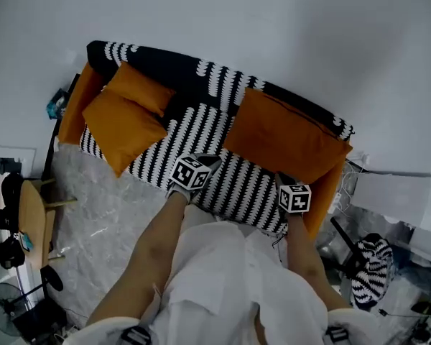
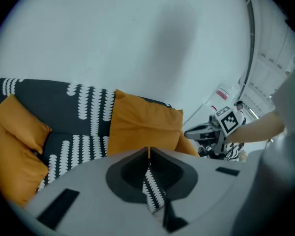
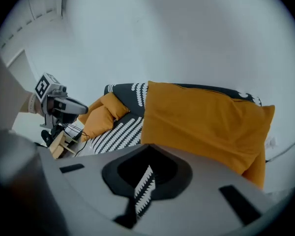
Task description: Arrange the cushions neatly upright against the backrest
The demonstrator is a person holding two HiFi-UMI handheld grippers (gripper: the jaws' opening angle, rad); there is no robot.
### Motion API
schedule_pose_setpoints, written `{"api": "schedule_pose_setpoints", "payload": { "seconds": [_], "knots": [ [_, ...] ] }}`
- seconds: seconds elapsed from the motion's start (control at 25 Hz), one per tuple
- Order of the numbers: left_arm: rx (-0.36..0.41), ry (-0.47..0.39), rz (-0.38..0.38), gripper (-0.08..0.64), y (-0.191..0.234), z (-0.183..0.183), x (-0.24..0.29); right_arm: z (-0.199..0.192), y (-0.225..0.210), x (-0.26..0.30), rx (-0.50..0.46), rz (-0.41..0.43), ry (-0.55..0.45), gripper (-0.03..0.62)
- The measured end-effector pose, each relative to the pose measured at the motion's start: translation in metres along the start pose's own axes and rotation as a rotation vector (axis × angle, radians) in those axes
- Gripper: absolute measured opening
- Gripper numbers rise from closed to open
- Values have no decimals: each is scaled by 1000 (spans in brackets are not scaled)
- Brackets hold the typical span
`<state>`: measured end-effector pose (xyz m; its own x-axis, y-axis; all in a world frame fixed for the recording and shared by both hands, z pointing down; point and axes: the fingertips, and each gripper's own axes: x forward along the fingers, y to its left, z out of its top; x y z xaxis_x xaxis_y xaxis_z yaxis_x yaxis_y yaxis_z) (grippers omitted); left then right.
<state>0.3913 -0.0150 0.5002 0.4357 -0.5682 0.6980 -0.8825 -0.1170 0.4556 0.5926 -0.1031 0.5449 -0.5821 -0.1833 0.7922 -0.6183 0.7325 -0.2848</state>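
white wall, patterned sofa. big cushion upright against the backrest on the right, looks done. two small cushions slump in the left corner, likely next. left gripper and right gripper both closed, empty.

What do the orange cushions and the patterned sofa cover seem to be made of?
Orange cushions: likely woven fabric with a matte finish; they show soft creases and no shine. Sofa cover: probably a textile, also matte; its black-and-white pattern bends with the padding. The exact fibre cannot be told.
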Motion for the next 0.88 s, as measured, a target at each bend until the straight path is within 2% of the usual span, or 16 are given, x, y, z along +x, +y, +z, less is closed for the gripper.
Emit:
{"api": "schedule_pose_setpoints", "payload": {
  "seconds": [0.2,0.36,0.56,0.76,0.88],
  "knots": [
    [-53,-44,47,26,17,-14,-35,7,30,8,-3,40,-4,8],
    [-56,-82,64,26,30,-8,-57,25,54,17,-36,88,-17,8],
    [-41,-89,72,26,63,-1,-84,52,102,39,-107,164,-19,8],
    [-63,-128,64,26,127,14,-110,83,155,79,-188,200,31,9],
    [-40,-104,58,28,185,16,-131,105,193,115,-244,194,66,9]
  ]
}}
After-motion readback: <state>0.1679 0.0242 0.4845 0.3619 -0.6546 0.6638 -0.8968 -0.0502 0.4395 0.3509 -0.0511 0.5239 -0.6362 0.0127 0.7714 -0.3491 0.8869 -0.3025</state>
